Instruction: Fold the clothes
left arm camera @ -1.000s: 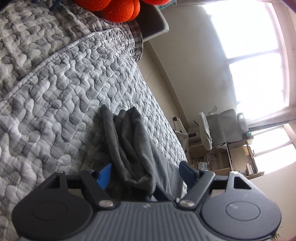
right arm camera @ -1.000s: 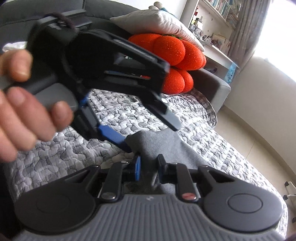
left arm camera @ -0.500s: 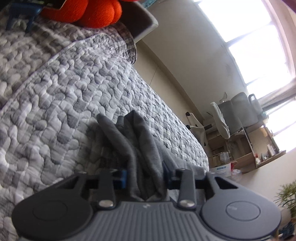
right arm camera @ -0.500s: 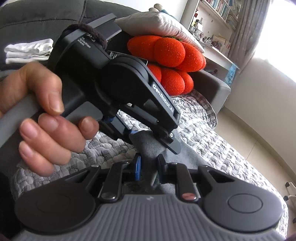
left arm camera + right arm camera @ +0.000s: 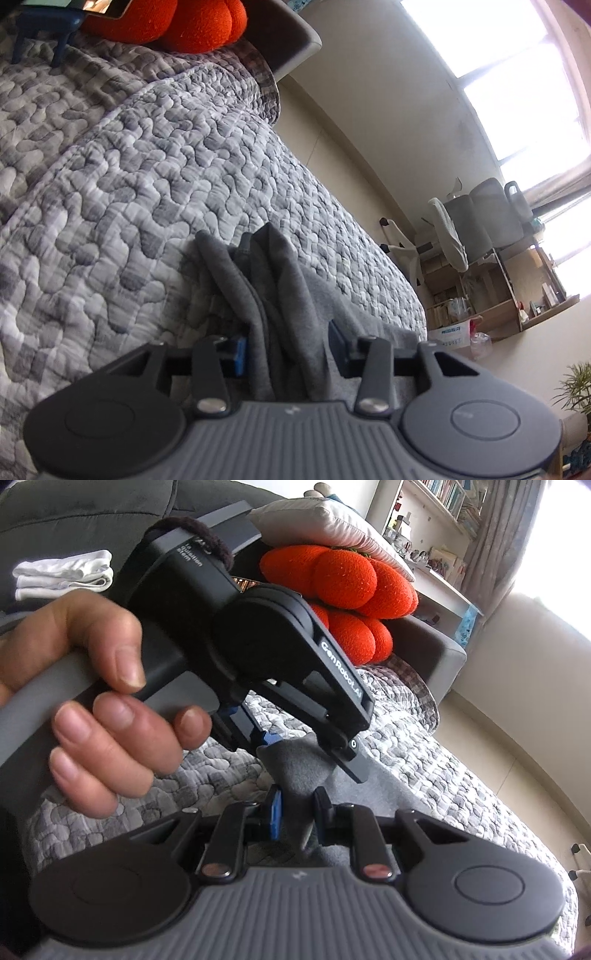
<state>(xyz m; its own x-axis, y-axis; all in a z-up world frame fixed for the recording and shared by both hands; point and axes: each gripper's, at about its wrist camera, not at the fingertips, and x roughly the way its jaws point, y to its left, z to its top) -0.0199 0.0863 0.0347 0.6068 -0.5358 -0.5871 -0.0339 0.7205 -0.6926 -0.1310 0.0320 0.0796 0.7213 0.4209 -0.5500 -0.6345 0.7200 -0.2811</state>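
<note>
My left claw (image 5: 286,349) is easing its jaws apart with a bunched fold of the dark grey garment (image 5: 271,295) standing between them, the blue pad on one side against the cloth. My right claw (image 5: 297,805) is narrow, pinching a peak of the same garment. My left hand (image 5: 92,701) grips its claw's handle just above. The garment lies on the grey quilted bedspread (image 5: 129,177), orange cushions (image 5: 347,587) and folded white cloth (image 5: 62,574) beyond.
</note>
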